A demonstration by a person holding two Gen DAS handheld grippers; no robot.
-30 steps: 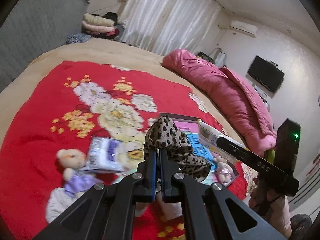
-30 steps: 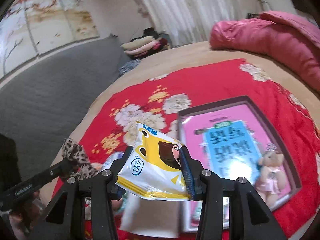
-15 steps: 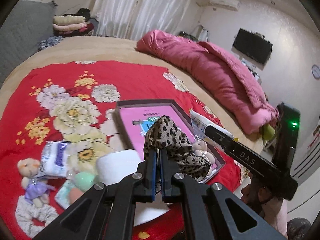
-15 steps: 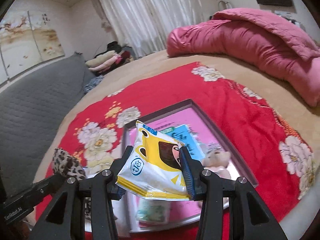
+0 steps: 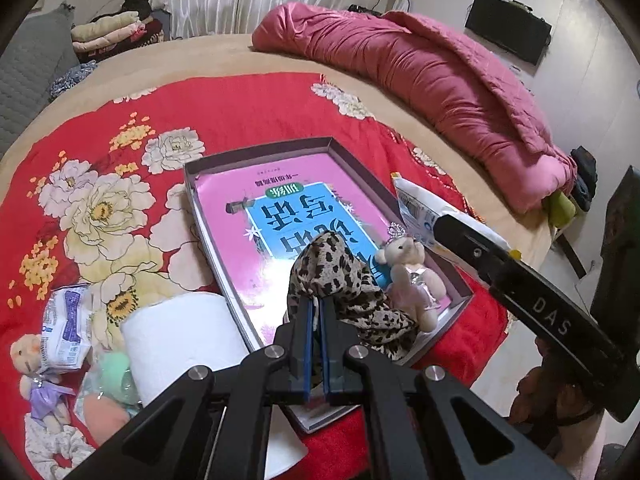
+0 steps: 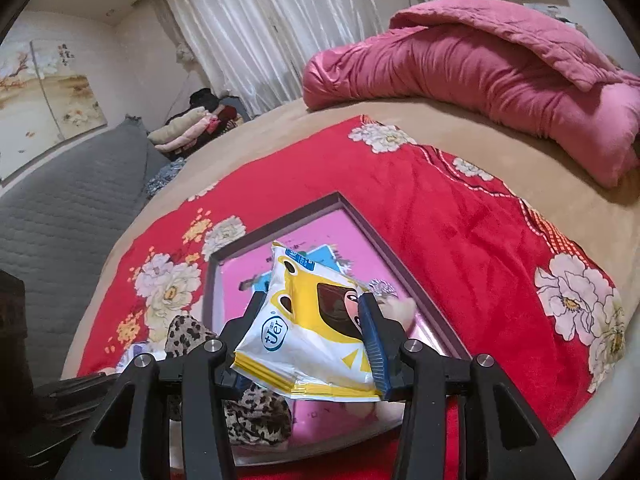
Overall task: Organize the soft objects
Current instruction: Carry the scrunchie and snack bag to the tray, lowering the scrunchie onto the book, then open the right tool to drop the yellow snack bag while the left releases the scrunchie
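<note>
My left gripper (image 5: 317,312) is shut on a leopard-print cloth (image 5: 340,276) and holds it over the near end of a shallow grey box (image 5: 256,152) with a pink and blue bottom. A small pink teddy bear (image 5: 412,272) lies in the box beside the cloth. My right gripper (image 6: 312,320) is shut on a yellow and white tissue pack (image 6: 312,340), held above the same box (image 6: 280,228); the pack also shows in the left wrist view (image 5: 424,208). The leopard cloth (image 6: 256,416) hangs below the pack.
Left of the box on the red flowered blanket (image 5: 240,104) lie a white paper roll (image 5: 180,336), a blue-white tissue pack (image 5: 66,324), a small bear in purple (image 5: 36,376), green and peach soft items (image 5: 108,392). A pink quilt (image 5: 440,80) lies beyond.
Both grippers have moved from the pile on the left to over the box, each still holding its item. The box and pink bear now sit right under them.
</note>
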